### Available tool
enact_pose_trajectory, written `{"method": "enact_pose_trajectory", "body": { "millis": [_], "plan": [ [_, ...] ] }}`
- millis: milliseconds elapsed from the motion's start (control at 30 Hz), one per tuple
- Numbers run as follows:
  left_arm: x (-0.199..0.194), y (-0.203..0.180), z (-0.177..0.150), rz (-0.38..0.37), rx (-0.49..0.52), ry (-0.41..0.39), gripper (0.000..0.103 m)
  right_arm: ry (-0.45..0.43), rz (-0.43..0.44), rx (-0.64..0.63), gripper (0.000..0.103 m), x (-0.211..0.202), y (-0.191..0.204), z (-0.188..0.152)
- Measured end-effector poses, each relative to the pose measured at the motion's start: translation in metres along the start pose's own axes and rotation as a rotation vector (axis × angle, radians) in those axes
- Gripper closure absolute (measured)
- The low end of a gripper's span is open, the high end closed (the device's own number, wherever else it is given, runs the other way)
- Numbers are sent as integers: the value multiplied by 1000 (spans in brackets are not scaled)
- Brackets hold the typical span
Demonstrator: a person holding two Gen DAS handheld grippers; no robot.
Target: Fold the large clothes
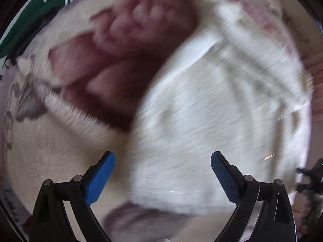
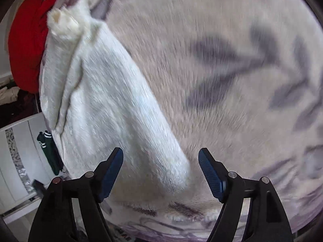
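A white fluffy garment lies spread on a beige blanket, badly blurred in the left wrist view. A dark red patch shows at its upper left, edged by a ribbed white band. My left gripper hangs over the garment's near part, open, with nothing between its blue pads. In the right wrist view a long white sleeve runs from a cuff at upper left down to a rounded end between my fingers. My right gripper is open, and its pads stand apart from the sleeve.
The blanket has grey leaf prints. A red cloth is bunched past the cuff. A green garment with white stripes lies off the blanket's left edge, and the green garment also shows at upper left. White furniture stands at far left.
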State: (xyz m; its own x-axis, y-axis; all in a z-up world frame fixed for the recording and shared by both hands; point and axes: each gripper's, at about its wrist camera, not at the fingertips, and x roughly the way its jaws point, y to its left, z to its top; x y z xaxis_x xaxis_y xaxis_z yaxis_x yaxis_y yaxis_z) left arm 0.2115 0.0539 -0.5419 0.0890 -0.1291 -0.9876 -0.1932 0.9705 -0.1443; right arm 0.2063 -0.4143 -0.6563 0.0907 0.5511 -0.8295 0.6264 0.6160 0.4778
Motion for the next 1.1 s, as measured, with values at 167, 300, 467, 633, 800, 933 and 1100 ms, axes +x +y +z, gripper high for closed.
{"method": "enact_pose_trajectory", "body": {
  "millis": [167,300,467,633,800,933,1100],
  "plan": [
    [34,5,-1,-113,39,-4,24,-83,138,99,56,33,8,-25],
    [6,10,-6,-152,60,-143,96,-144,163,212,88,37,15,-45],
    [-42,15,-19,-239,62,-228,97,-208,198,342,90,8,20,-79],
    [-82,19,-14,-297,36,-269,97,-229,197,348,91,-35,12,-94],
    [-116,25,-29,-307,-11,-276,98,-221,200,330,91,-59,12,-115],
    [-128,30,-61,-267,-28,-248,98,-177,193,326,91,-72,7,-151],
    [-139,55,-114,-208,-70,-176,98,-105,183,348,91,-88,-24,-216]
  ]
}}
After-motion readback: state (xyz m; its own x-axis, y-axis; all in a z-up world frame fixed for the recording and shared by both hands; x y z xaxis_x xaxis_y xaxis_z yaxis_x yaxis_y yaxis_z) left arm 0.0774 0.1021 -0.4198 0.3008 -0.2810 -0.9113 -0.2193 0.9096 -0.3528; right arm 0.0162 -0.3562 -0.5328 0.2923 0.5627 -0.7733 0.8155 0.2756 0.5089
